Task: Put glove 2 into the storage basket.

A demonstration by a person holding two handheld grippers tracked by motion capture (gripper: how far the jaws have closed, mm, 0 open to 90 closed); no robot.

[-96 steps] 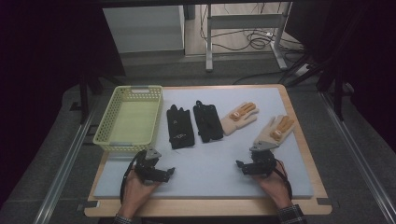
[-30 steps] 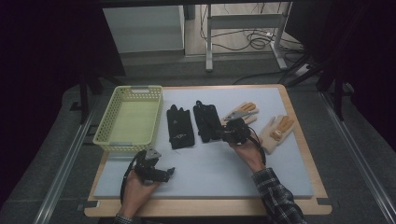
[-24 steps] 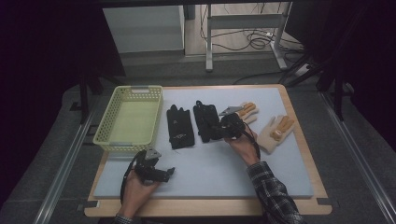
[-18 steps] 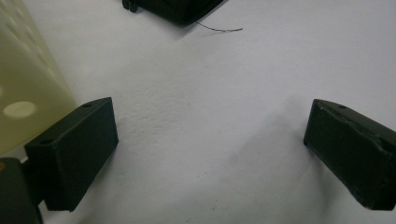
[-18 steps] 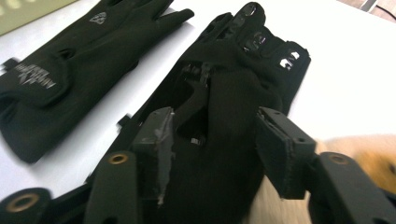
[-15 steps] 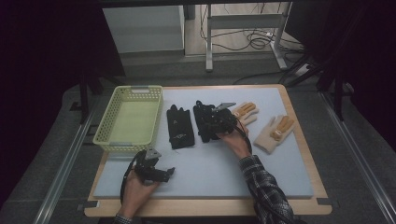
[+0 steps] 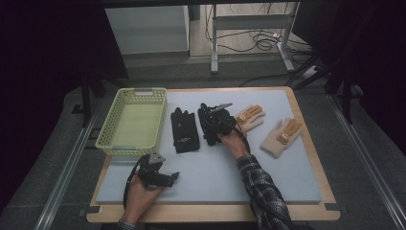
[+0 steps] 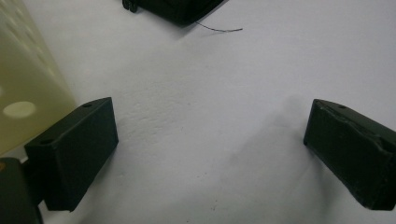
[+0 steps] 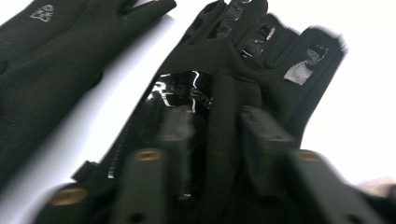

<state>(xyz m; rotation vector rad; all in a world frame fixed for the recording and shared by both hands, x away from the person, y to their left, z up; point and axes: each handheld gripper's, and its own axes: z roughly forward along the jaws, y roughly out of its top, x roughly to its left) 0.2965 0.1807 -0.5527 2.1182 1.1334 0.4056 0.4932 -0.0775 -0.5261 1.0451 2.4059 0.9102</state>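
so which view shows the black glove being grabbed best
The right gripper view: the pinched black glove looms close between the jaws. The high view has it small, partly under the right hand-held gripper. The left gripper view doesn't help.

black glove [image 9: 224, 93] | flat on the grey mat, fingers pointing away | fabric pinched into a ridge mid-palm

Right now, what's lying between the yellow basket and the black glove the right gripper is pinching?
In the high view, the other black glove lies flat between the basket and the pinched glove.

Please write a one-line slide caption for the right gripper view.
Right gripper pinching a fold of the black fabric glove on the pale mat.
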